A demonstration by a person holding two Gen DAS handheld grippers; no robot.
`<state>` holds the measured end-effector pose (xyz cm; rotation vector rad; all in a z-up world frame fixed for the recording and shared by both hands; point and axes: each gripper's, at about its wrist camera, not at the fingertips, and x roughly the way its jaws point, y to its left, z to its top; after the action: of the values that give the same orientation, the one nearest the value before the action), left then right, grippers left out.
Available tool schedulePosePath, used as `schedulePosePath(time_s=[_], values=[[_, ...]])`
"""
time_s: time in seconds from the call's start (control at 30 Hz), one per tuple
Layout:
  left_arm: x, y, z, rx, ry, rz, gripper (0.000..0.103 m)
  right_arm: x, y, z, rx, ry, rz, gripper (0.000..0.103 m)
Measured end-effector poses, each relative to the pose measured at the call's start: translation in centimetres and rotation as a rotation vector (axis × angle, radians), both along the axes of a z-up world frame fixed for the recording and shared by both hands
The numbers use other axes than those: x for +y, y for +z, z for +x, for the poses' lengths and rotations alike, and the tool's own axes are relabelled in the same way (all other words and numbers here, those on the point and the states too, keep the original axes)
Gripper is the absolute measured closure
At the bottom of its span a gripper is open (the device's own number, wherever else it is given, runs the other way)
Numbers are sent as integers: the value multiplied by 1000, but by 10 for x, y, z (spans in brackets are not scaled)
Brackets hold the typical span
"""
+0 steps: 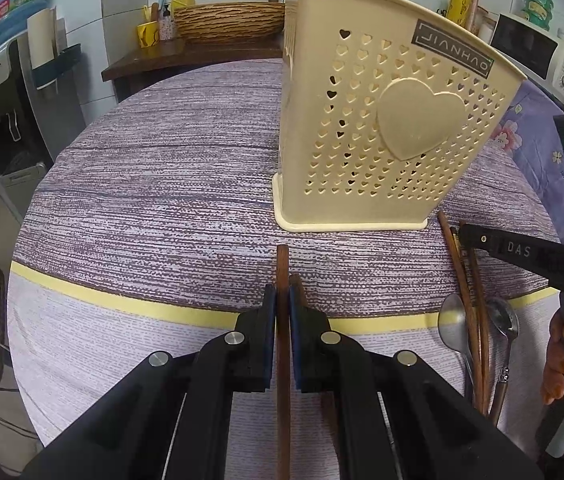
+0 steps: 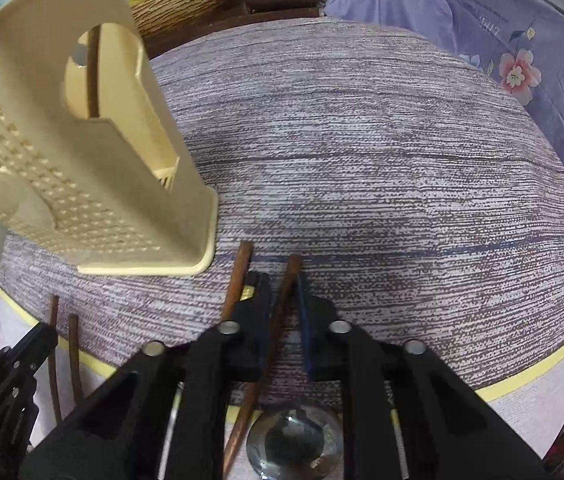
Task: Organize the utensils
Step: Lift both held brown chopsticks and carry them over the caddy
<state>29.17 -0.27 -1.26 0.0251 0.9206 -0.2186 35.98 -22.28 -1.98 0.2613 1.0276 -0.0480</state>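
Left gripper (image 1: 282,300): jaws pressed onto a brown chopstick (image 1: 282,344) that runs straight out between the pads, its tip just past them over the purple tablecloth (image 1: 161,200). A second brown stick edge shows close against the right pad; I cannot tell whether it is also pinched.

Right gripper (image 2: 284,308): jaws nearly together, a chopstick (image 2: 282,304) slanting up between the pads, and the pads look closed on it. Another chopstick (image 2: 237,276) lies just left of the left pad, outside the grip. Under the gripper body, a spoon bowl (image 2: 294,440) on the cloth.

Beyond the left fingertips, ahead and to the right: the cream utensil holder (image 1: 382,120), upright. From the right gripper it stands ahead-left, near the stick tips, with a side opening showing one stick already inside.

Step in hand, as I judge it: picking chopsticks off the table for the holder. Next move calls for lifting clear, tipping the stick upright and lowering it over the rim.

Pose: both grippers pitched steeply down at the table. A hand (image 1: 558,360) holds the right tool's grip.
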Motion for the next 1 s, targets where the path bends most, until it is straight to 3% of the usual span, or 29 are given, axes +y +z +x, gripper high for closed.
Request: schedulePosePath(time_s=[0.23, 0.43, 0.8, 1.0], values=[[5, 14, -5, -43, 7, -27, 95, -23, 0, -4, -42, -57, 191, 93], [13, 43, -12, -121, 15, -75, 95, -33, 34, -19, -168, -40, 293, 94], [30, 115, -45, -319, 16, -175, 95, -49, 132, -69, -496, 79, 224, 95], [37, 135, -48, -381, 29, -187, 95, -48, 157, -88, -577, 98, 147, 95]])
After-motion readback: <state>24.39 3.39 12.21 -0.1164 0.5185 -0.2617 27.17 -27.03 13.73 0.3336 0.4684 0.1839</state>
